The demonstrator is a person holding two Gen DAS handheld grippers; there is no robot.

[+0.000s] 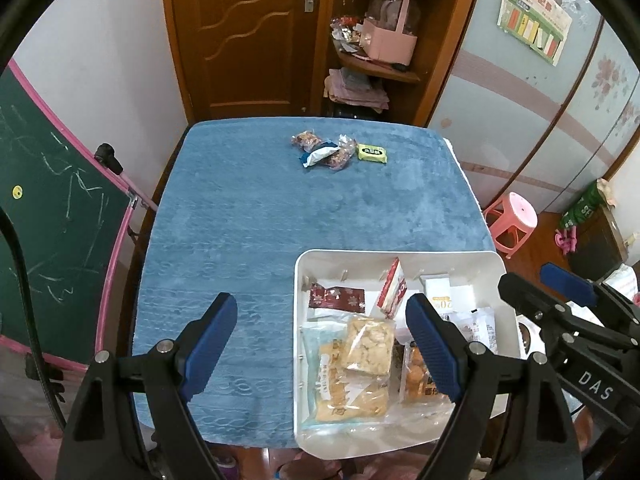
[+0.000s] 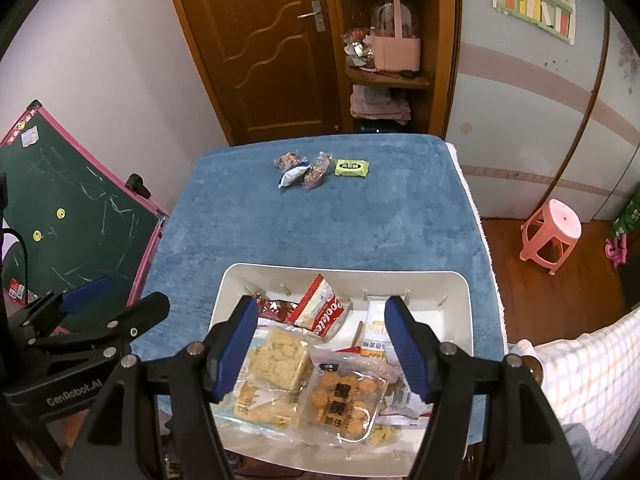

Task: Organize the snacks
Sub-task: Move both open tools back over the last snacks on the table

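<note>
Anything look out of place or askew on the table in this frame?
Yes. Four small snack packets lie loose at the far end of the blue towel-covered table, apart from the white plastic bin holding the rest. Inside the bin, a red-and-white cookie packet stands tilted on edge against the others. Nothing looks spilled or torn.

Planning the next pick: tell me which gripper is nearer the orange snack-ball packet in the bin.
Right. The right gripper hangs open directly above the orange packet; the left gripper hangs open off to the packet's left, mostly over the blue cloth.
</note>
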